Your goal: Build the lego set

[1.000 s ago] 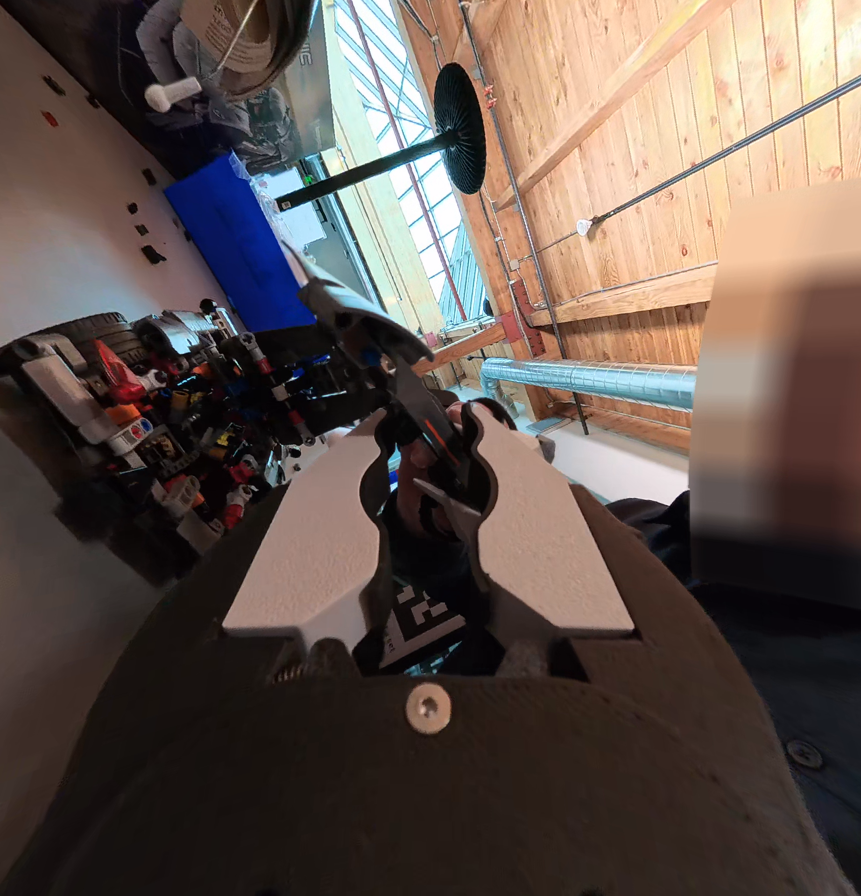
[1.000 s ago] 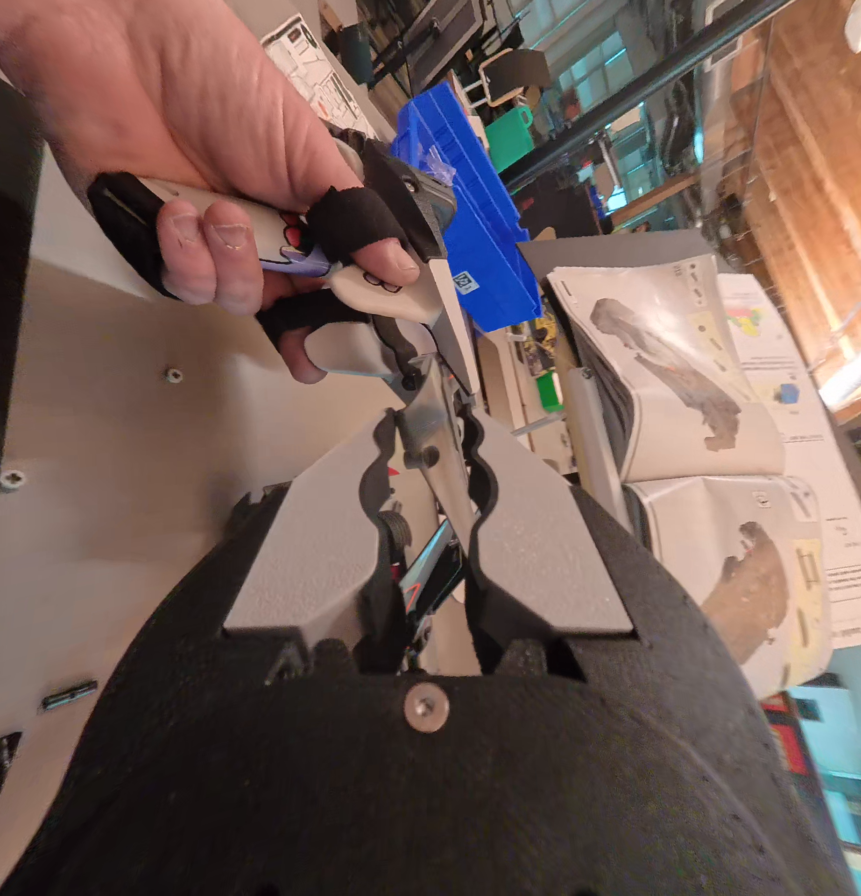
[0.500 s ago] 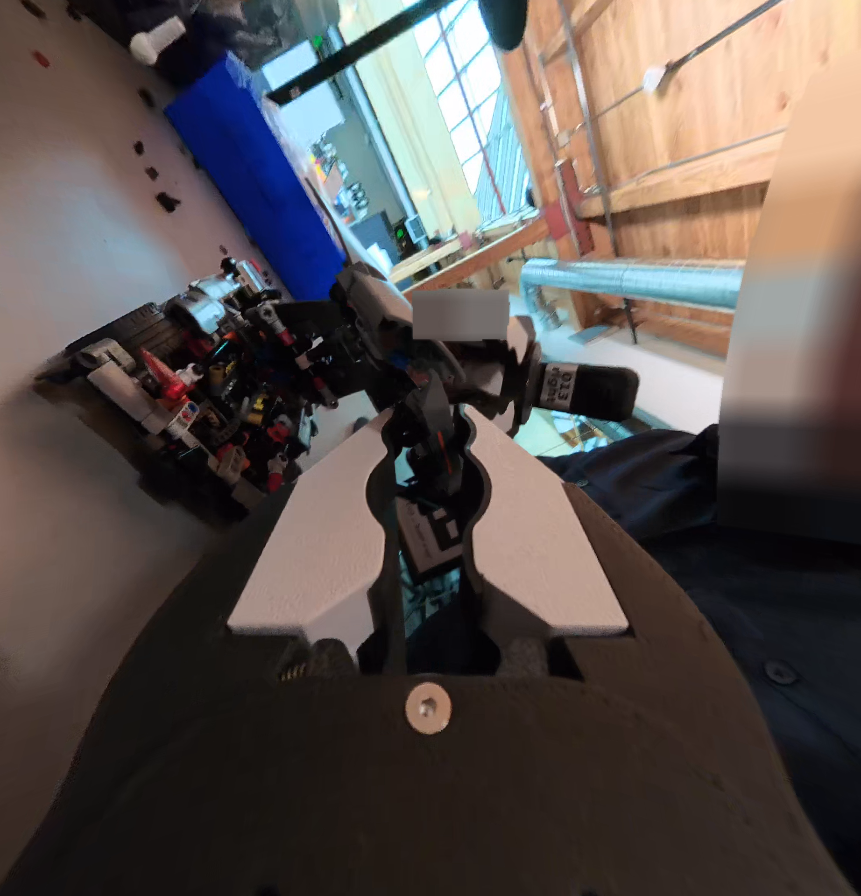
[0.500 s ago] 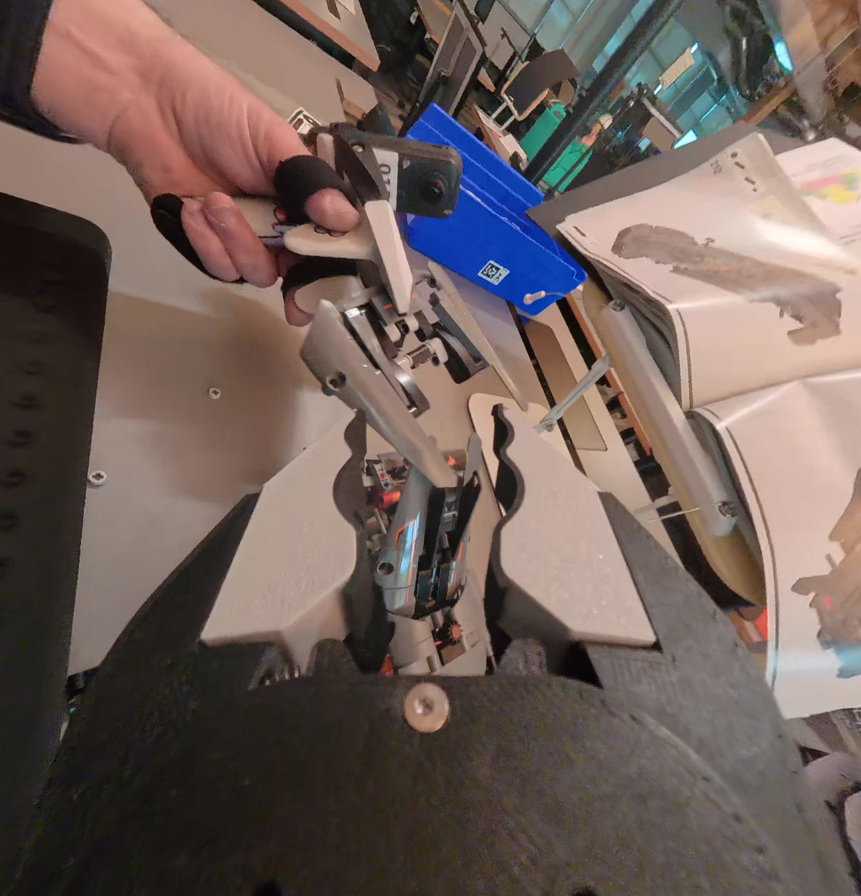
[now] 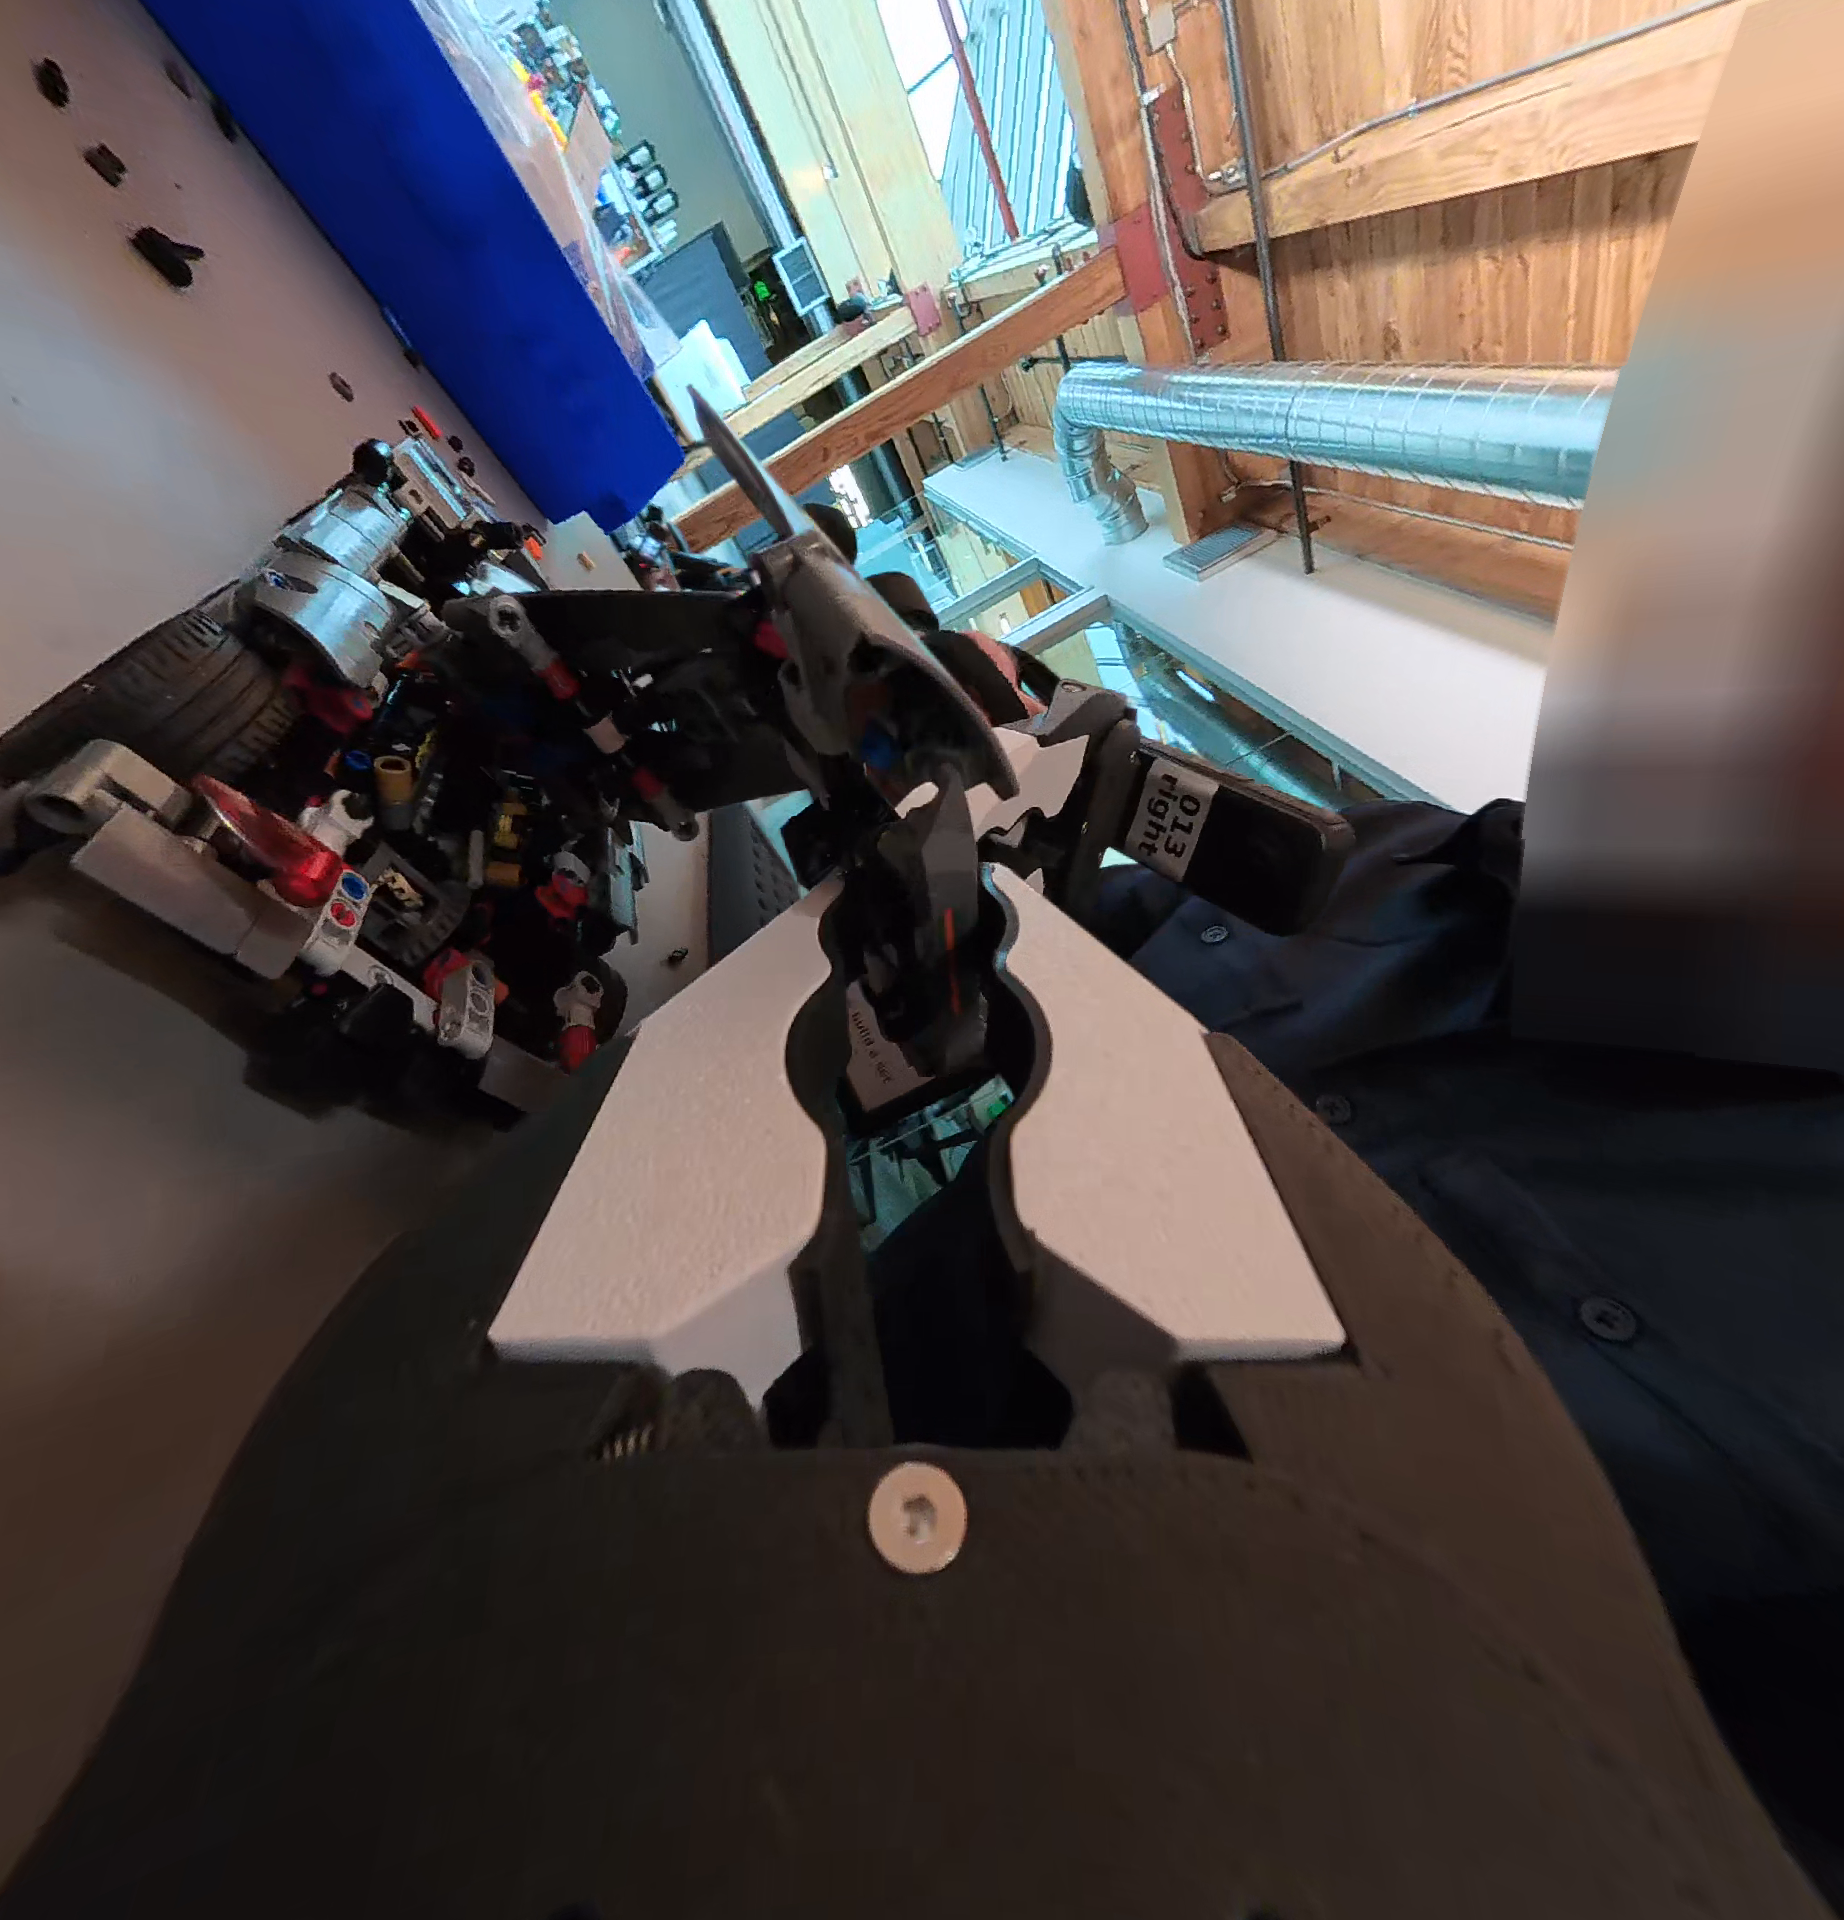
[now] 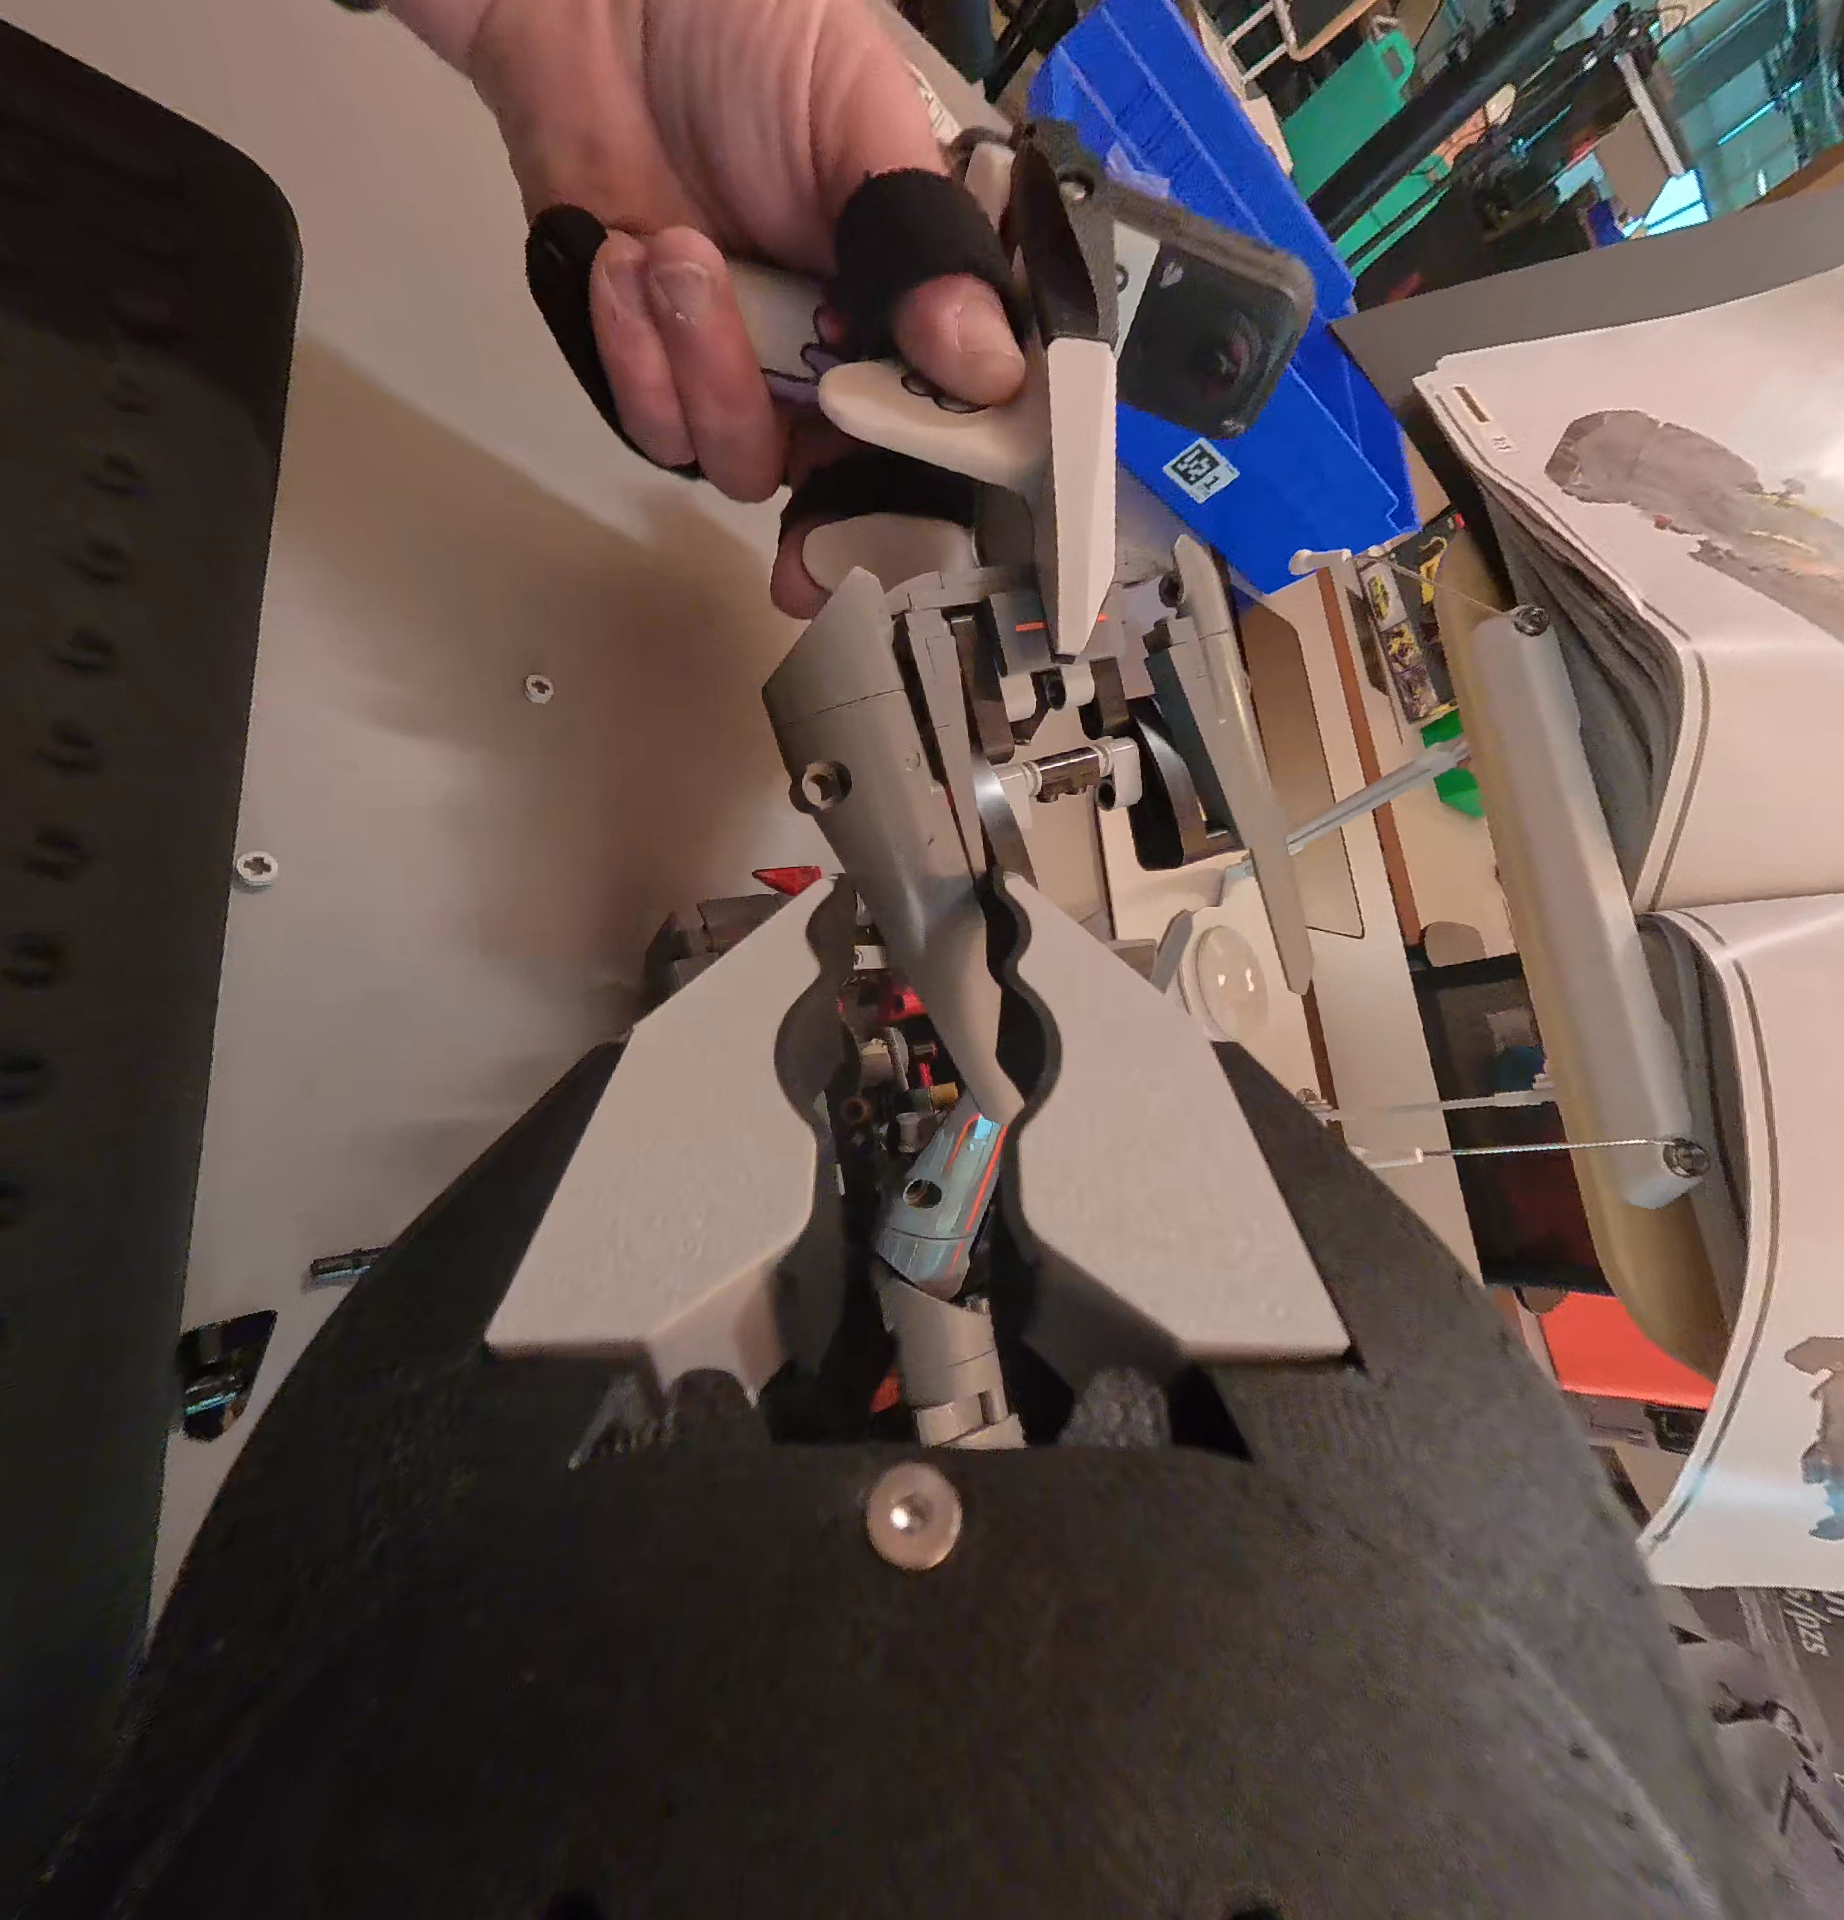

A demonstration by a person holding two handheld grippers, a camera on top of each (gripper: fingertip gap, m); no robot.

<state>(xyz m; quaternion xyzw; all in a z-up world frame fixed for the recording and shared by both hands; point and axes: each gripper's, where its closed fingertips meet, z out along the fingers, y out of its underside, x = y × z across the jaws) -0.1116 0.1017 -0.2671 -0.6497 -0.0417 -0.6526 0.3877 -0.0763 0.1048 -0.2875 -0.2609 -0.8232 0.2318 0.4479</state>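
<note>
**A:** Grey and black plastic, far left on the pale table (image 5: 87, 416): the half-built car chassis (image 5: 305, 790), parked flat and out of the working zone. One of it, with one tyre (image 5: 159, 707) showing.

**B:** And to the right of that?

**A:** Behind, a single blue bin (image 5: 430, 260), probably for spare parts. Then the grey sub-assembly (image 5: 856, 707), held up off the table, close to the chassis. Touching it or not: cannot tell. Pinched at the near end by the left gripper (image 5: 918, 925), fingers pressed in on a dark part.

**B:** Same story from the other camera?

**A:** Much the same. At the left edge, one black mat (image 6: 87, 623). Next, three small loose bits (image 6: 539, 688) on the bare table, well apart from one another. Then one hand (image 6: 752, 208), squeezing the left gripper's handle from above. Below that, the right gripper (image 6: 913, 925), clamped on a long grey panel of the same sub-assembly.

**B:** Why two grips on one piece?

**A:** Probably to brace one end while working the other, or to line it up before mating with the chassis. Two grippers, one piece, neither slack.

**B:** Far right?

**A:** One booklet (image 6: 1728, 623), open and propped up, handy for checking the step.
</note>
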